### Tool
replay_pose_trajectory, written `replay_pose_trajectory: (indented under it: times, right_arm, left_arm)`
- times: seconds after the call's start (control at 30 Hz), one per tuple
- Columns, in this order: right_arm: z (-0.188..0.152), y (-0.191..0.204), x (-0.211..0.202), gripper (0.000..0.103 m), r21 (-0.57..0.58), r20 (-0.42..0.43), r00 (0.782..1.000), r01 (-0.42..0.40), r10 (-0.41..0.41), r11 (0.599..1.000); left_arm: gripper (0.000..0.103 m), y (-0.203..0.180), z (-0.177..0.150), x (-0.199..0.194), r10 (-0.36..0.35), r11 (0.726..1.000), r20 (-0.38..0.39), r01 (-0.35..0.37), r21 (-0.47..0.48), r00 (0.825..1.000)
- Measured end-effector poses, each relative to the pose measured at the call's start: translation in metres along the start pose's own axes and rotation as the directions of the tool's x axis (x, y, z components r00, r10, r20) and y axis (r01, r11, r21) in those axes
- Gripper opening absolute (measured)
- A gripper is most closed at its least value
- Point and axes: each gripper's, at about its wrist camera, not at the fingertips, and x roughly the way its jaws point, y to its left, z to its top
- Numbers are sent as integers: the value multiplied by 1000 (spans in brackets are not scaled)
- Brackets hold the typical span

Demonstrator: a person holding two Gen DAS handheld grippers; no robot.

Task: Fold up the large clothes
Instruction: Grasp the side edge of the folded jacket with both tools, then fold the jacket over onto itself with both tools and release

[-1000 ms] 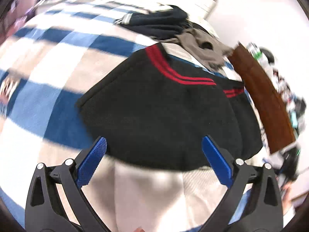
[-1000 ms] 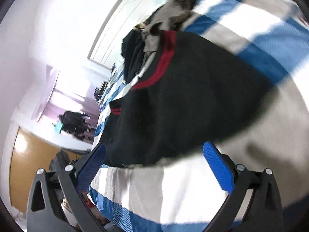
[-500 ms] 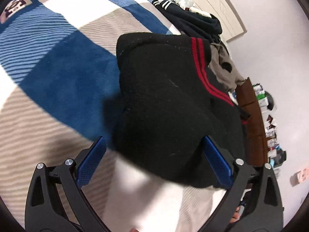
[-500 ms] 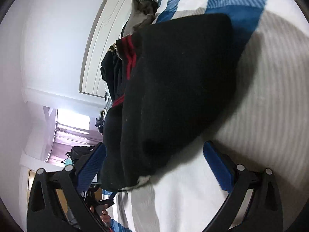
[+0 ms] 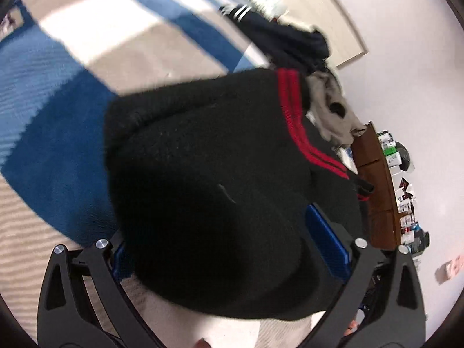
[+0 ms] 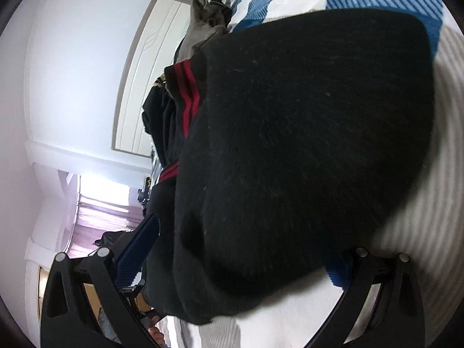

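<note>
The bed (image 5: 58, 156), under a blue, white and beige striped blanket, fills both views, and on it lies the black sweater (image 5: 220, 179) with 2 red stripes (image 5: 293, 113), already doubled into a thick bundle near the bed's edge. Behind it sits a heap of other clothes (image 5: 293, 40), dark and grey-beige. The left tool (image 5: 229, 249) and the right tool (image 6: 243, 249) each stand released and wide, 1 finger under or beside the near fold and the sweater bulging between the 2. This looks like the start of the next fold: both tools need to clench on the near edge, then lift together. The lower fingers are partly buried in cloth, so contact is hard to judge; the left view is blurred.
</note>
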Motion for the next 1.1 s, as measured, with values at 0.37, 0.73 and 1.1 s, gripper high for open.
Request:
replay_pose_trajectory:
  times: [0.37,0.73,1.1]
  right_arm:
    - [8,-5,6,49,-7,-45,991,124,-124,992]
    - [10,27,-19,31,-122,-59,997,38,-45,992]
    - [-19,28,-86,31,-192,-120,992,18,-41,981]
  left_arm:
    - [72,-2,-10,5,22,1000,-5,-22,-1,1000]
    - [49,-30,-18,-39,-39,997,50,35,72,998]
    - [48,-34,-72,-95,-64,995,71,58,79,995]
